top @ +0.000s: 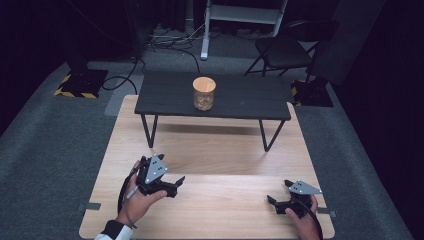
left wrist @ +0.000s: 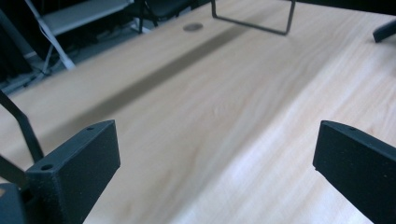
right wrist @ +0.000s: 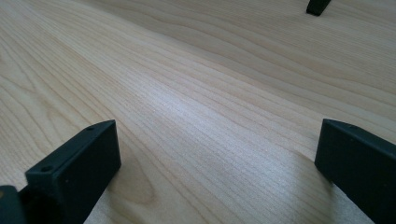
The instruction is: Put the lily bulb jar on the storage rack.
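Note:
A glass jar (top: 204,93) with a round wooden lid stands upright on a low black bench (top: 240,100) at the far side of the light wooden table (top: 215,150). My left gripper (top: 178,185) rests near the table's front left, held by a hand, and points right. Its jaws stand wide apart over bare wood in the left gripper view (left wrist: 215,140), with nothing between them. My right gripper (top: 279,192) lies near the front right corner and points left. It is open too, above bare wood grain (right wrist: 217,140). Both grippers are far from the jar.
The bench's thin metal legs (top: 148,131) stand on the tabletop, and one leg frame (left wrist: 252,21) shows ahead of the left gripper. On the grey carpet behind are a folding chair (top: 282,50), a white stand (top: 205,30), cables and two yellow-striped bases (top: 80,82).

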The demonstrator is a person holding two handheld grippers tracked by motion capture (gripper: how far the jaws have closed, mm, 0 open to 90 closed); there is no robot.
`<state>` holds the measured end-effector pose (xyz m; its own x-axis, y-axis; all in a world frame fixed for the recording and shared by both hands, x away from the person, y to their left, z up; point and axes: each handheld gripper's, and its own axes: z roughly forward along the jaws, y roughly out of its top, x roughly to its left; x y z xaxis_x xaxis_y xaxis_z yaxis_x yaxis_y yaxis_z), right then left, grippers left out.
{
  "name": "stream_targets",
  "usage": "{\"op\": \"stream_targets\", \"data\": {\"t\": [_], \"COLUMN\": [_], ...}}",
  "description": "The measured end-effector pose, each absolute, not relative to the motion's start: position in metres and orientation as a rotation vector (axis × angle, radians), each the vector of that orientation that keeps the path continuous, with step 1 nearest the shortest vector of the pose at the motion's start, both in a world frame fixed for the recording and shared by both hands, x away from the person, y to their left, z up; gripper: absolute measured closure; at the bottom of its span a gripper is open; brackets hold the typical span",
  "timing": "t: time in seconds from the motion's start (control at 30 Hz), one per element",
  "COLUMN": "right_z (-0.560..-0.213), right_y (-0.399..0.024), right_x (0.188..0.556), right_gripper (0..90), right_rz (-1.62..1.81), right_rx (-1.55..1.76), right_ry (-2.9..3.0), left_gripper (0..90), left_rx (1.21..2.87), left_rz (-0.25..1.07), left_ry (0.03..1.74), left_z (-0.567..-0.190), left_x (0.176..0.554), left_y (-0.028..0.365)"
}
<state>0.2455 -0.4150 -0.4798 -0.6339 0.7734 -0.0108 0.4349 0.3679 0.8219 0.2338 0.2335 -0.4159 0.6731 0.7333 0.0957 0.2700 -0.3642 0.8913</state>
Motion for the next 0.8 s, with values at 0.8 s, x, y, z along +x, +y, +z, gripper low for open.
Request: {"op": "stream_targets", "data": {"t": [0.8], "right_z": [-0.480], "right_y": [-0.414], "right_x": [0.245], "right_gripper": [0.0], "right_rz": [1.161], "right_rx": [1.053], "right_ry": [2.235], "left_gripper": [1.0], "left_rx": [2.055], "left_rz": [0.527], "left_ry": [0.880], "left_z": [-0.478], "left_x": [0.221], "left_y": [0.222]}}
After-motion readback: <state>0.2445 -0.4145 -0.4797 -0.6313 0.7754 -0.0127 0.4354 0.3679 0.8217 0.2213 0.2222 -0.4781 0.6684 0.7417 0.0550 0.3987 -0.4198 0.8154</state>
